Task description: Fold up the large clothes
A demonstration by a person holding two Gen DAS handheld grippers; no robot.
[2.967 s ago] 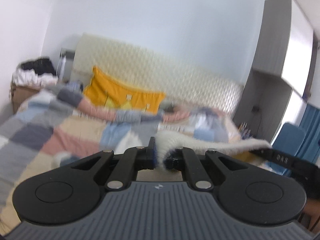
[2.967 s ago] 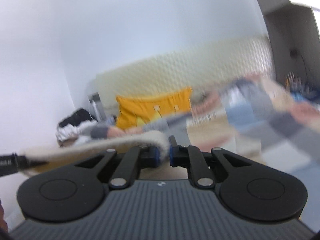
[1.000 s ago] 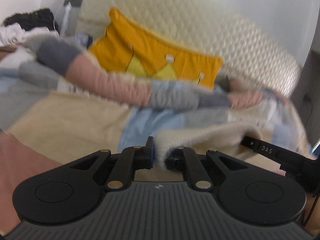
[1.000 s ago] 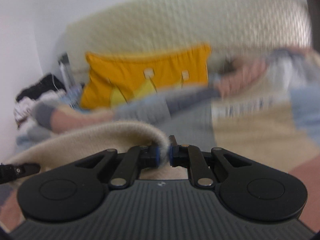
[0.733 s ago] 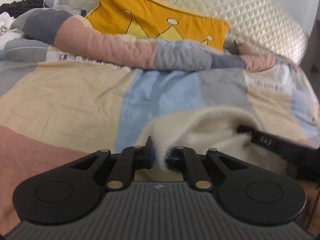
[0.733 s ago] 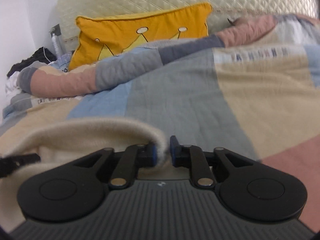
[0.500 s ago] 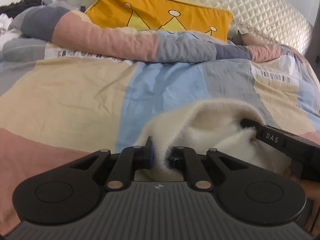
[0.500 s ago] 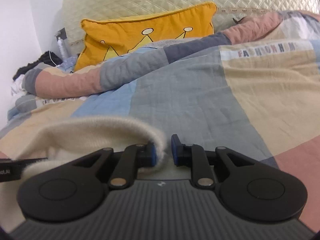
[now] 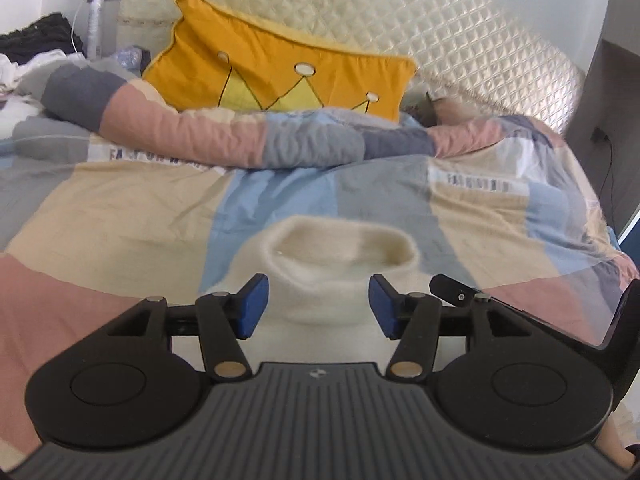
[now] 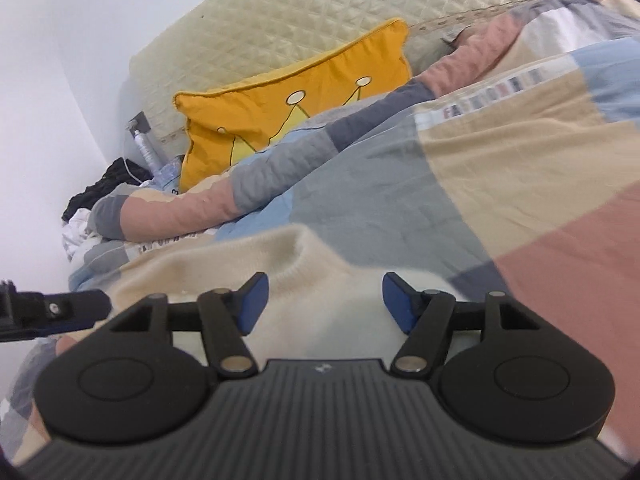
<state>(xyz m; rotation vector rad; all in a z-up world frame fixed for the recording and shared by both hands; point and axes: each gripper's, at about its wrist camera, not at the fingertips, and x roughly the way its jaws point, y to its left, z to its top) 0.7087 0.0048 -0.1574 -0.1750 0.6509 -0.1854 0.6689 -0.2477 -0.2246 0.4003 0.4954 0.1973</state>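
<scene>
Patchwork bedding in pink, beige, blue and grey (image 9: 132, 220) covers the bed, and on it lies the cream fuzzy knitted sweater (image 9: 340, 264), its rolled collar opening just ahead of the left tool (image 9: 318, 302). That tool's blue pads (image 9: 252, 304) are spreading apart, with knit lying between them but not pressed. The right tool (image 10: 324, 300) is opening likewise over the same sweater (image 10: 280, 272), nothing clamped. The knit looks soft, light and limp, likely to sag and stretch, so hems or shoulder seams seem better holds than the loose collar. Beyond both tools a yellow cushion with a crown drawing (image 9: 280, 72) leans on the cream quilted headboard (image 9: 460, 52). Most of the sweater is cut off beneath the tool bodies, so its sleeves and hem cannot be made out; the left view is slightly blurred.
</scene>
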